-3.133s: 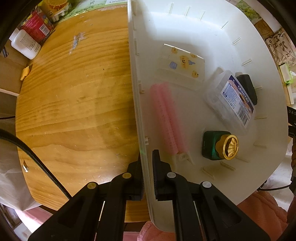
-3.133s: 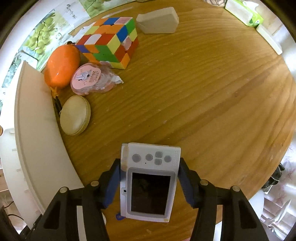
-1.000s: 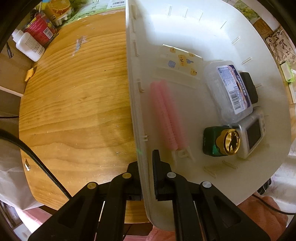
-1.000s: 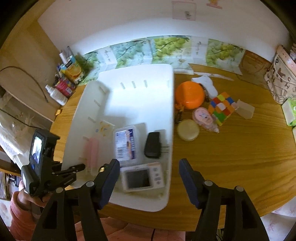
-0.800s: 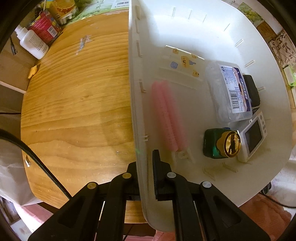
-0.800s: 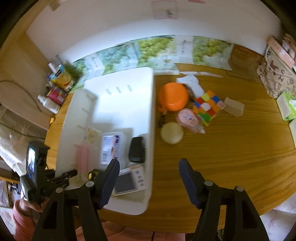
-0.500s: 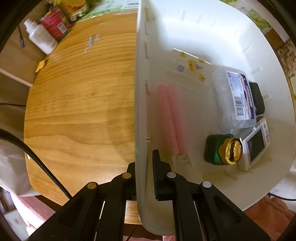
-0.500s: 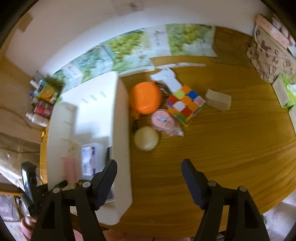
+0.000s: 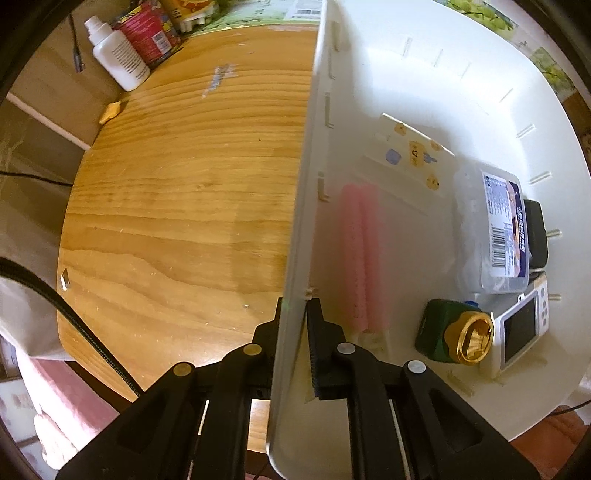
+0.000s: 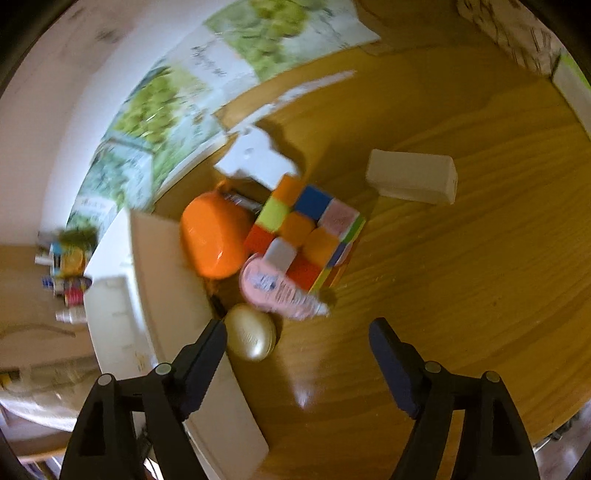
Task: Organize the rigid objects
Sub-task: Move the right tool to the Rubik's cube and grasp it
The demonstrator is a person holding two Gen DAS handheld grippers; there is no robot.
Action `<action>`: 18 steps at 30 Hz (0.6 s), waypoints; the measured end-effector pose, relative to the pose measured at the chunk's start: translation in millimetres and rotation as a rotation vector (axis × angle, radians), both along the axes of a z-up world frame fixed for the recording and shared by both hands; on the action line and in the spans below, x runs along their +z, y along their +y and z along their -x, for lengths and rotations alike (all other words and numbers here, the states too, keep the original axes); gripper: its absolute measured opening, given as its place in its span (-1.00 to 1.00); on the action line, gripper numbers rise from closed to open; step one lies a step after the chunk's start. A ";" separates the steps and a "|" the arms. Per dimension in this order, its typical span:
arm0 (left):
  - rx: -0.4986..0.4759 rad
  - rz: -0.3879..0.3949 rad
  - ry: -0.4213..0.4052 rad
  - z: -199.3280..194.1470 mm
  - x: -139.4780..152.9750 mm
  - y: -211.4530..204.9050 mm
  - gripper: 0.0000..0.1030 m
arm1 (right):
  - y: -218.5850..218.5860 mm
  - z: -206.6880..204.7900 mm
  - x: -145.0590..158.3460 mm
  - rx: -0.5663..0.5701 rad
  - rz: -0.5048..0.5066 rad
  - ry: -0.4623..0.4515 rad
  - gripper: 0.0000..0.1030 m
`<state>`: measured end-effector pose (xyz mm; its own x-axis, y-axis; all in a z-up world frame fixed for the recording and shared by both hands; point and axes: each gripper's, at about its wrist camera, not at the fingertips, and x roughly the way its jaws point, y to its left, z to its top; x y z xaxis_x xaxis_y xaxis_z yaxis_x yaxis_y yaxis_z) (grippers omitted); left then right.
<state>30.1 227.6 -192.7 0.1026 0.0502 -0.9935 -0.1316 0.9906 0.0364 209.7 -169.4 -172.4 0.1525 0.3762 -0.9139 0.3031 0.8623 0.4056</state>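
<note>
My left gripper (image 9: 297, 314) is shut on the near wall of the white bin (image 9: 295, 221). Inside the bin lie a pink ribbed piece (image 9: 360, 254), a green and gold bottle (image 9: 454, 334), a white handheld device (image 9: 521, 328), a clear labelled box (image 9: 491, 229), a black object (image 9: 535, 229) and a stickered card (image 9: 413, 151). My right gripper (image 10: 297, 328) is open and empty above the table, near a pink tape dispenser (image 10: 277, 291), a round beige case (image 10: 251, 338), a colourful puzzle cube (image 10: 306, 236), an orange case (image 10: 212, 240) and a beige block (image 10: 412, 181). The bin wall (image 10: 177, 295) shows at its left.
The round wooden table (image 9: 184, 203) extends left of the bin. A white bottle (image 9: 114, 55) and a red can (image 9: 147, 29) stand at its far left edge. Grape-patterned paper (image 10: 184, 92) lines the back wall. A white torn card (image 10: 255, 155) lies behind the cube.
My right gripper has let go of the white handheld device, now lying in the bin, and has swung right and down toward the loose objects. My left gripper still clamps the bin wall.
</note>
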 end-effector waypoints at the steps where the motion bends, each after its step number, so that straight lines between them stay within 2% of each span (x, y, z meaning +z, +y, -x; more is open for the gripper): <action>1: 0.007 -0.003 -0.001 -0.6 -0.3 -0.5 -0.78 | -3.1 -5.2 -4.2 -0.013 -0.004 0.014 0.58; 10: 0.056 -0.026 0.004 0.2 -2.7 -4.3 -0.76 | -16.1 -36.1 -26.0 -0.057 -0.013 0.072 0.63; 12: 0.063 -0.030 0.007 -0.1 -2.9 -5.1 -0.75 | -17.4 -39.8 -28.6 -0.066 -0.025 0.076 0.70; 18: 0.075 -0.033 0.032 -4.6 -7.6 -5.6 -0.73 | -15.6 -53.1 -28.0 -0.077 -0.029 0.061 0.71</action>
<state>34.6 221.9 -200.3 0.0655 0.0896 -0.9938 -0.2040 0.9761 0.0746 262.8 -185.0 -200.4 0.1267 0.3921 -0.9112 0.3927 0.8237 0.4091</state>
